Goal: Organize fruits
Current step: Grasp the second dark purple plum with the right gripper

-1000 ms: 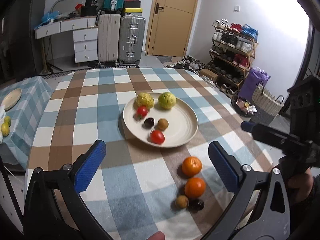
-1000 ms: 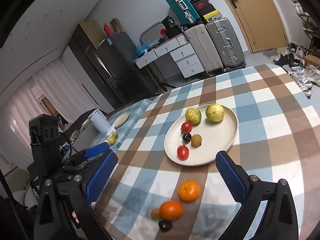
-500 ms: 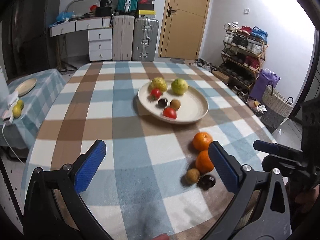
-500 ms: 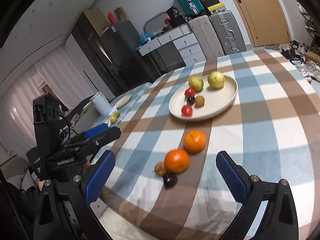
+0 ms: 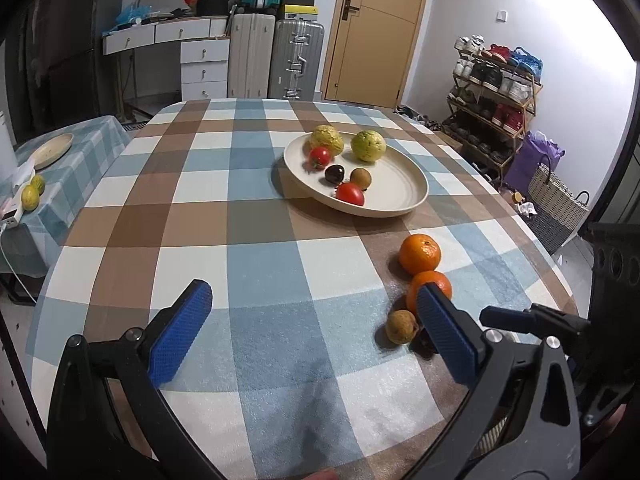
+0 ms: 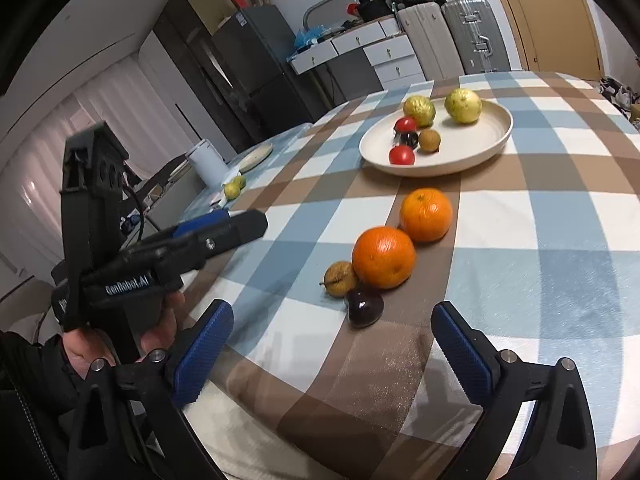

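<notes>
A cream plate (image 5: 400,184) (image 6: 472,148) on the checked table holds two yellow-green fruits, two red tomatoes, a dark fruit and a small brown fruit. Loose on the cloth nearer me lie two oranges (image 5: 420,253) (image 6: 383,257), a small brown fruit (image 5: 401,326) (image 6: 340,278) and a dark cherry-like fruit (image 6: 364,306). My left gripper (image 5: 316,330) is open, low over the cloth, its right finger just in front of the nearer orange. My right gripper (image 6: 332,350) is open at the table's near edge, just short of the dark fruit.
A side table at the left carries a small plate (image 5: 52,150) and two yellow-green fruits (image 5: 30,197). Suitcases, a drawer unit and a door stand behind; a shoe rack (image 5: 496,100) and a basket (image 5: 556,200) are at the right. A hand (image 6: 158,330) holds the left gripper.
Both grippers have dropped lower and closer to the loose fruits near the table's front edge. Both stayed open. No fruit has moved.
</notes>
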Tool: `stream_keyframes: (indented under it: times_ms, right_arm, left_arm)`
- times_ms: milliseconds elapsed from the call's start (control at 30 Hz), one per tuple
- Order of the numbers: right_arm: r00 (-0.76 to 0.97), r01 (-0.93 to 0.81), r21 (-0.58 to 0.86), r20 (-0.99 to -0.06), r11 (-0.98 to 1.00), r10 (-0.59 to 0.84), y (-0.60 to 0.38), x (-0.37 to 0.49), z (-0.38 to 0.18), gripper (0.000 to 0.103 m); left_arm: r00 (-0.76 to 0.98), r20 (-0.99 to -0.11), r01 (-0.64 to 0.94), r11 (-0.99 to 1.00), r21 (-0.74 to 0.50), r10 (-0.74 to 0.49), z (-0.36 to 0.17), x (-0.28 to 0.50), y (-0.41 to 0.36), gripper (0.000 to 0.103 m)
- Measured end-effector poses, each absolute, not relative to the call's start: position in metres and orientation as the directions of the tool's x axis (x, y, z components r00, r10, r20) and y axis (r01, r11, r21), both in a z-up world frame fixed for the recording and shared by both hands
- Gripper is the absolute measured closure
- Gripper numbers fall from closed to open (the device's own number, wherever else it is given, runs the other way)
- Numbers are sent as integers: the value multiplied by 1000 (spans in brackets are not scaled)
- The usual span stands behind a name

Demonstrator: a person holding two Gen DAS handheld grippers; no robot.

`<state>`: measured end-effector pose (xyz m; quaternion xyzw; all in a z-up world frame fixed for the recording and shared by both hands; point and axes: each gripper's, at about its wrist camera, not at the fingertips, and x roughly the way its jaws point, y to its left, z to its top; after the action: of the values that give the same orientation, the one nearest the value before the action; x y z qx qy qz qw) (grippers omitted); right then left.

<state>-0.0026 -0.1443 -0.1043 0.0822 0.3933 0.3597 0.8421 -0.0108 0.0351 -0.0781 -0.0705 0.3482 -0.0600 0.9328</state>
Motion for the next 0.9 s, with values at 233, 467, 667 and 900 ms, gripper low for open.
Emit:
stream_keyframes:
  times_ms: [233,467,667,900]
  right_arm:
    - [424,-531,425,-615,733,665,-142,2,-116,15]
    - [418,-540,421,-617,728,667,-138,5,-123,27]
    - [426,-554,385,-631,738,648,-132,7,-123,45]
    - [448,-556,318,-663,768,600,-125,9,-124,67]
  left_arm:
    - [745,-648,41,980,-193,-159,-87,-6,43,1]
    - [739,-654,41,979,-199,-164,-92,-4,43,1]
    - [734,-659,41,979,-200,-165,-96,-2,43,1]
    - [732,-661,36,979,-200,-162,-99,-2,44,1]
